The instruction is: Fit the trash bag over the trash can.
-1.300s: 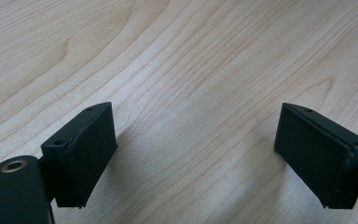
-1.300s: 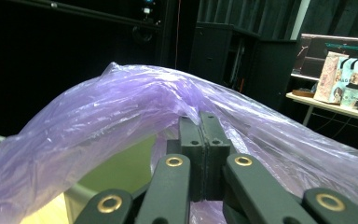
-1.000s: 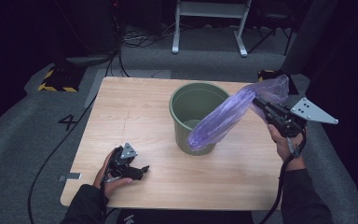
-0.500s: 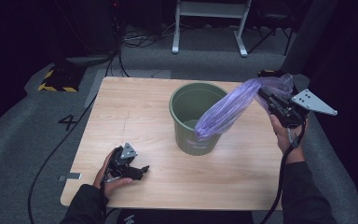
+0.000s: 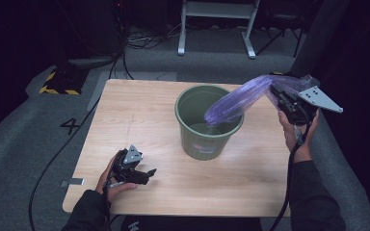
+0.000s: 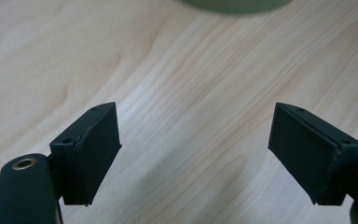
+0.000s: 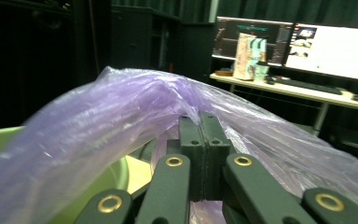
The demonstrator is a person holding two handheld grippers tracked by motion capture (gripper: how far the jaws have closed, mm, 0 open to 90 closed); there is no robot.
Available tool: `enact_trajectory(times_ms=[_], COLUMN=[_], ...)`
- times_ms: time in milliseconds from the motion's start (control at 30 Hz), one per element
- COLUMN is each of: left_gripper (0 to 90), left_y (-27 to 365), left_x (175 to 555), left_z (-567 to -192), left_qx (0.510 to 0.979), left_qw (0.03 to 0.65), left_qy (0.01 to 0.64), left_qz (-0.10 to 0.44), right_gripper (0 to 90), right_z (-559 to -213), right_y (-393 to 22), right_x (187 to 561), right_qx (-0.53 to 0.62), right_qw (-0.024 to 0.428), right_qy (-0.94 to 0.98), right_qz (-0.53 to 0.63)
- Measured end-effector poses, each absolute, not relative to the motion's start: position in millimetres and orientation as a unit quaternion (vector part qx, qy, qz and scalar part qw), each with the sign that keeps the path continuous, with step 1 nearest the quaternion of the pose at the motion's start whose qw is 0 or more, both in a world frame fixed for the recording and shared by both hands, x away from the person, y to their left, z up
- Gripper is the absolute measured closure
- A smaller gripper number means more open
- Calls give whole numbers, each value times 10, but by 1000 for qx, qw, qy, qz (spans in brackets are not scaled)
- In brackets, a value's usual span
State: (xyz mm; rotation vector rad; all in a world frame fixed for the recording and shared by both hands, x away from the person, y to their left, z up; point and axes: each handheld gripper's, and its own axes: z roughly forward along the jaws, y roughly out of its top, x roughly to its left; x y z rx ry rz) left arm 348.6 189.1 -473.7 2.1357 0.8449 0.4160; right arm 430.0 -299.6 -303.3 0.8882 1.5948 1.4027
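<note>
Right tool [image 5: 283, 98], clamped on the purple bag [image 5: 236, 101], has carried it farther over the green bin [image 5: 208, 144] than a second ago; the bag's free end now dips inside, its tip hidden below the rim. Left tool [image 5: 147, 174] rests wide and empty on the surface [image 5: 125, 110], its jaws having just narrowed slightly.

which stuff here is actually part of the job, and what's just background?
In the job:
- purple plastic bag, pinched in the right gripper, its free end hanging into the bin
- green bin on the table
- left gripper, open, resting low over the table

Background:
- monitors and desk
- white metal frame
- floor cables
</note>
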Motion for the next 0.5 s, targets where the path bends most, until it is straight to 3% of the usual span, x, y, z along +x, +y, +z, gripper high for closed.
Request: enact_trajectory(times_ms=[500], left_gripper=[167], left_y=[1776], left_x=[3345], left_z=[-3956], left_qx=[800], left_qw=[479], left_qy=[281], left_qz=[227], right_gripper=[900], right_z=[-3344], right_y=[-2779], right_x=[4105], right_qx=[295], right_qw=[379], right_qy=[698], right_qz=[531])
